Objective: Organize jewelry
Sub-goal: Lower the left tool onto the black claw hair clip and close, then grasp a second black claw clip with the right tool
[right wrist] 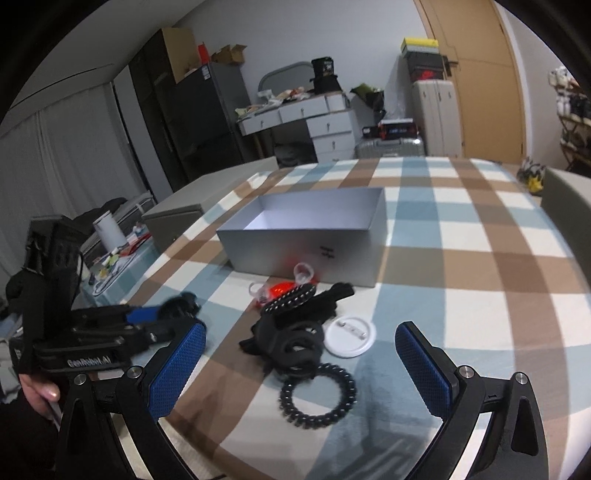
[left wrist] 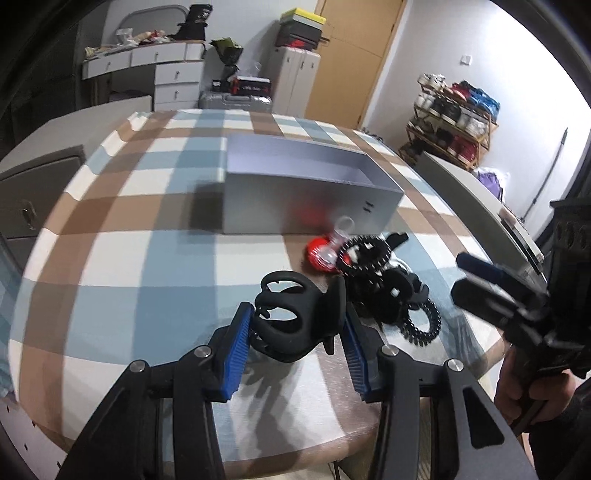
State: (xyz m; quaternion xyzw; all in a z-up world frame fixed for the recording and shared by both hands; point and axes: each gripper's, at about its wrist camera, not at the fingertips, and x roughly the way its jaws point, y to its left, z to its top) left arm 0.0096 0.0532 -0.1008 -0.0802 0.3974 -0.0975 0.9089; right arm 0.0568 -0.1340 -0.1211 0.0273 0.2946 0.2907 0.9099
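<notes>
Tongs [left wrist: 295, 328] on clip [left wrist: 291, 317]; box [right wrist: 306, 254] bare.

Room, domestic, lit evenly, brighter toward the right side.

- Round table under a checked cloth of blue, brown and white squares [right wrist: 461, 229].
- Pale grey painted walls [right wrist: 332, 33].
- Tall light-brown wooden door [right wrist: 476, 74], closed, dark handle.
- White dressing desk with stacked drawers [right wrist: 325, 125], cluttered top, arched grey mirror frame [right wrist: 284, 74] behind.
- Tall black refrigerator [right wrist: 207, 118], cardboard boxes on top.
- Cream hard-shell suitcase [right wrist: 436, 114] upright beside the door, boxes piled above; silver suitcase [left wrist: 236, 101] lying flat nearby.
- Wooden shoe rack [left wrist: 454, 122], filled with pairs of shoes.
- Pale grey curtain [right wrist: 62, 155] along the left.
</notes>
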